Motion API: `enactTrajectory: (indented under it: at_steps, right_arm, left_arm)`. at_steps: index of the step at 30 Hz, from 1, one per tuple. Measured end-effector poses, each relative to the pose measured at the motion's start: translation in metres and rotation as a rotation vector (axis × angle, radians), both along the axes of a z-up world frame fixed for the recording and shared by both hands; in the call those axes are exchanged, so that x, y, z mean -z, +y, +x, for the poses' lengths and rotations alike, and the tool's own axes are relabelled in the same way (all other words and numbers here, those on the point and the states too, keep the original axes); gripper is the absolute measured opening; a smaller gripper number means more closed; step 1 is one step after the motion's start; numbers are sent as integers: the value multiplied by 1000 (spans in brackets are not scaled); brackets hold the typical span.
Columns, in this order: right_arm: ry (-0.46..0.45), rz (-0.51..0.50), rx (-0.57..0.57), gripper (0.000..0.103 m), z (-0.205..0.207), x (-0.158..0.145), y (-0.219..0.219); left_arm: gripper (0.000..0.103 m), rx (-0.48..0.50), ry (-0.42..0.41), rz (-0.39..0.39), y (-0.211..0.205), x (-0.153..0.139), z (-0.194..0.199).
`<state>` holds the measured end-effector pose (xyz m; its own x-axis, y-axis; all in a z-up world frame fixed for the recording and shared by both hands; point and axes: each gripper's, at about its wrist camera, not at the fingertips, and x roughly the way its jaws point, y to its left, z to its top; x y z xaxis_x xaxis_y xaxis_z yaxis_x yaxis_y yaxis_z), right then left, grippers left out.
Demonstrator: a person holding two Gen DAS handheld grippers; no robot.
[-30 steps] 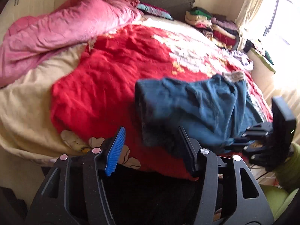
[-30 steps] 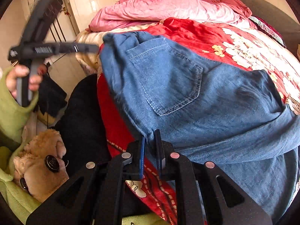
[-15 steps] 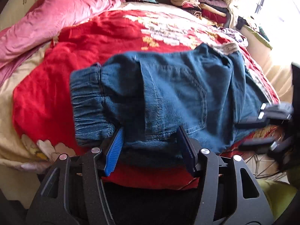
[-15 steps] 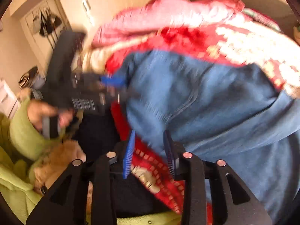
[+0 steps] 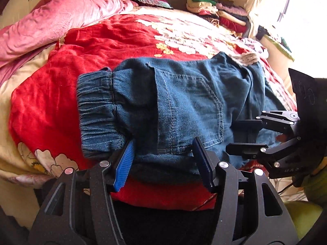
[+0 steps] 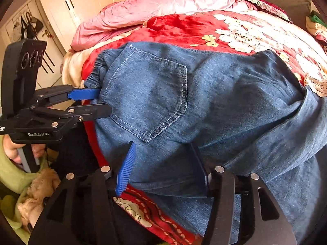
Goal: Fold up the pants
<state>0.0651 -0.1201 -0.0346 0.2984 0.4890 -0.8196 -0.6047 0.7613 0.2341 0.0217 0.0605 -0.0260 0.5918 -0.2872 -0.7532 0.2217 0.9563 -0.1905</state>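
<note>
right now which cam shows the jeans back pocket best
The right wrist view: the whole back pocket faces the lens, every stitched edge visible on the jeans. The left wrist view shows the pocket foreshortened, its lower edge close to the open left tool.

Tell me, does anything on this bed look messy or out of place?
Somewhat. The jeans lie bunched at the bed's near edge, elastic waistband scrunched. A pink quilt is heaped, unspread, beside the red blanket. Nothing looks torn or spilled.
</note>
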Motion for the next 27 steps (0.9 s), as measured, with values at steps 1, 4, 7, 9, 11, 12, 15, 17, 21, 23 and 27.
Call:
enactTrajectory:
  at_steps: [1,4,7,9,11,12,15,17,21,23,27]
  right_arm:
    - [1,10,4,52,0,-3,-2]
    - [-10,47,30,52,-1,-14,-12]
    - [-42,60,76,56,-1,-28,-29]
    - [-68,62,117,58,0,-37,-43]
    - [-86,62,153,58,2,-44,-56]
    - [-99,61,174,59,2,-48,-64]
    - [-125,58,220,59,6,-55,-79]
    - [-144,52,253,59,8,-59,-90]
    - [-184,36,309,66,16,-65,-106]
    - [-190,39,325,66,20,-66,-112]
    - [-201,32,353,66,31,-68,-120]
  left_arm:
    - [49,-1,-3,-4,0,-1,0]
    - [49,-7,-22,-21,2,-11,-4]
    - [50,-16,-50,-21,2,-23,-9]
    - [55,-22,-74,-21,2,-33,-13]
    - [56,-20,-91,-24,1,-40,-16]
    - [57,-17,-99,-22,-1,-44,-18]
    - [58,8,-109,-29,-9,-51,-21]
    - [59,27,-107,-37,-17,-52,-22]
    - [59,104,-73,-47,-43,-45,-21]
    - [59,153,-49,-49,-59,-40,-20]
    - [59,230,0,-72,-84,-30,-15]
